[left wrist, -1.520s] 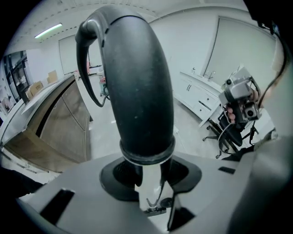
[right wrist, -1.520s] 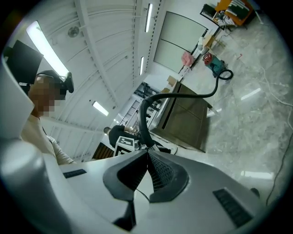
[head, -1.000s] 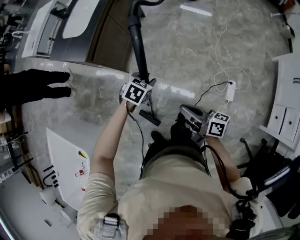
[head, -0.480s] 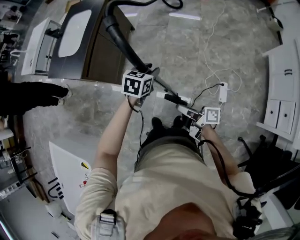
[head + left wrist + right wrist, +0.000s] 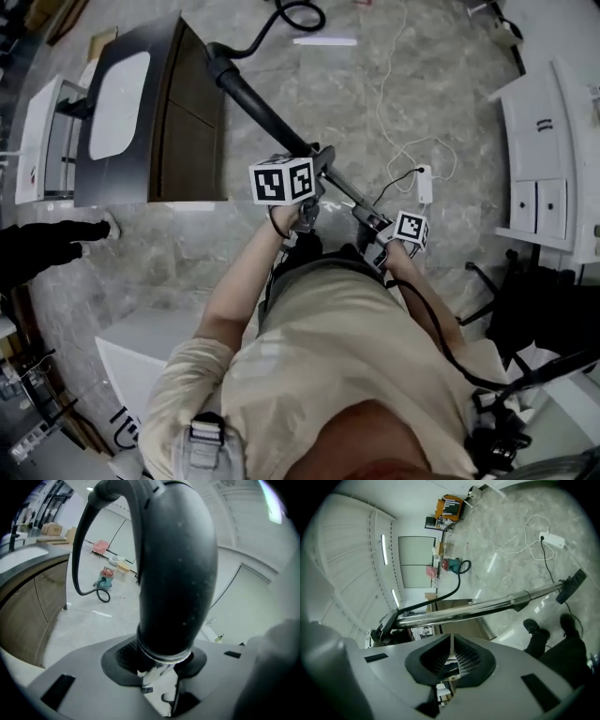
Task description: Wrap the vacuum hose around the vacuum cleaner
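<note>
You are only at the start: your left gripper [image 5: 159, 677] clamps the hose's black handle [image 5: 173, 573], your right gripper [image 5: 451, 660] is closed on nothing just short of the metal tube [image 5: 478, 607], and the hose [image 5: 80, 550] trails unwound across the floor to the vacuum cleaner [image 5: 105, 577] far off.

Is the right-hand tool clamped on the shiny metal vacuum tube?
No, the right tool is shut with nothing between its jaws; the shiny metal vacuum tube runs across beyond its tips.

black hose [image 5: 80, 550] and handle [image 5: 176, 573], silver wand [image 5: 478, 608], grey veined floor [image 5: 450, 84], dark brown cabinet [image 5: 192, 141].
</note>
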Motion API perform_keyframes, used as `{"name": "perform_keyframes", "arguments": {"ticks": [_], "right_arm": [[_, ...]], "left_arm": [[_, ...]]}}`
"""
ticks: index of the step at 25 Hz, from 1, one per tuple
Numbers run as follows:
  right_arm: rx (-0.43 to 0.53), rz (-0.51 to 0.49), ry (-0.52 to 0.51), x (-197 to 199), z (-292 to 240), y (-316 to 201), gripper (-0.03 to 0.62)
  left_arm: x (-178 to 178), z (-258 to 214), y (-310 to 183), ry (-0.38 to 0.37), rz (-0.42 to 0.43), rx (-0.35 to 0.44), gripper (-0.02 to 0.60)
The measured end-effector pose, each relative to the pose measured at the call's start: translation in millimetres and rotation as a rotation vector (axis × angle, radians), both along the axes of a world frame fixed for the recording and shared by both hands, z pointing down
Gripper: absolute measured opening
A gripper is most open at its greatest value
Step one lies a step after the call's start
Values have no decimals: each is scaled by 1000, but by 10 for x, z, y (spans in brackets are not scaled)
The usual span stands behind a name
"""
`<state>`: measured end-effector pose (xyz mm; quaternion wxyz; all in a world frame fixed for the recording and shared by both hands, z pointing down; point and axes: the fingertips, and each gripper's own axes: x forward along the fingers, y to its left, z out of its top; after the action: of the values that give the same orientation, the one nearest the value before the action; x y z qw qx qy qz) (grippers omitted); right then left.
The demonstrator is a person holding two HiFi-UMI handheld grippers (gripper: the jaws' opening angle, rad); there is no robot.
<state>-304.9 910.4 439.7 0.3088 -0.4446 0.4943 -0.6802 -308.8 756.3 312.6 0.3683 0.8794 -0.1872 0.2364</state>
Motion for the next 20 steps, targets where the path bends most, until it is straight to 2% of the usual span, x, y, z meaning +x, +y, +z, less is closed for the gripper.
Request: {"name": "perform_keyframes", "arguments": {"ticks": [2, 5, 6, 8, 9, 10, 13, 16, 20], "right_arm": [[-14, 94, -34, -40, 24, -101, 6], [23, 379, -128, 143, -4, -222, 8], [40, 469, -147, 236, -15, -237, 38], [88, 588, -166, 400, -58, -264, 186], [115, 618, -168, 456, -92, -273, 273], [137, 634, -166, 493, -127, -276, 291], [119, 647, -167, 511, -120, -281, 293], [-5, 646, -185, 444, 79, -197, 348], [-50, 726, -202, 647, 303, -174, 400]], "left_arm": [[0, -8, -38, 42, 9, -68, 149], [3, -94, -136, 101, 31, -149, 155], [-1, -131, -177, 118, 41, -169, 156], [-7, -201, -255, 143, 59, -202, 158], [-5, -233, -276, 153, 69, -217, 160], [-2, -261, -281, 160, 79, -229, 161], [7, -359, -298, 179, 97, -237, 169], [60, -533, -402, 213, 87, -200, 172], [198, -897, -380, 258, 140, -136, 179]]}}
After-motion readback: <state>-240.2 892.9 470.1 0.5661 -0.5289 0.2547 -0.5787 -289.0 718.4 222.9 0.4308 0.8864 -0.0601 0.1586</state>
